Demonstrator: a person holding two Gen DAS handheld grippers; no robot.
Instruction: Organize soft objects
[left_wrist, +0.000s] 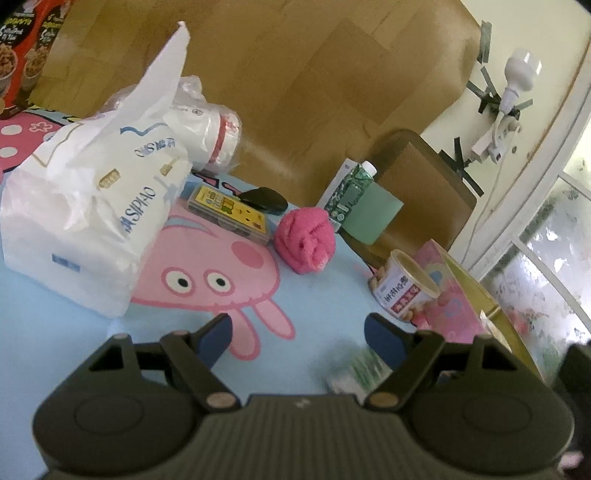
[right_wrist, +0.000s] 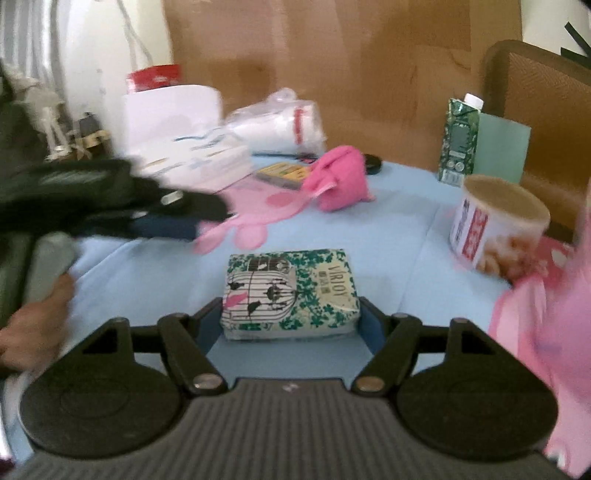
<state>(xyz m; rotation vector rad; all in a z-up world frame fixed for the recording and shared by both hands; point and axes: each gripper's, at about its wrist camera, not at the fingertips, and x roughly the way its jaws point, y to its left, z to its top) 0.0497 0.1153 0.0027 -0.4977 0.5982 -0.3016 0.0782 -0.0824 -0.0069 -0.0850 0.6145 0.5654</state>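
Note:
A green-and-white printed tissue pack (right_wrist: 291, 293) lies on the light blue cartoon mat (right_wrist: 399, 236), between the fingers of my right gripper (right_wrist: 290, 321), which closes on its two sides. My left gripper (left_wrist: 299, 332) is open and empty above the mat; it shows blurred at the left in the right wrist view (right_wrist: 177, 218). A rolled pink towel (left_wrist: 304, 240) lies ahead of it, also in the right wrist view (right_wrist: 341, 181). A big white tissue bag (left_wrist: 85, 218) stands at the left. The green pack shows blurred under the left gripper (left_wrist: 354, 373).
A yellow card box (left_wrist: 231, 212), a black object (left_wrist: 264, 199), a wrapped white roll (left_wrist: 207, 129), a green carton (left_wrist: 349, 192) and a snack tub (left_wrist: 402, 288) sit on the mat. A pink box (left_wrist: 450, 295) is at the right. A brown board stands behind.

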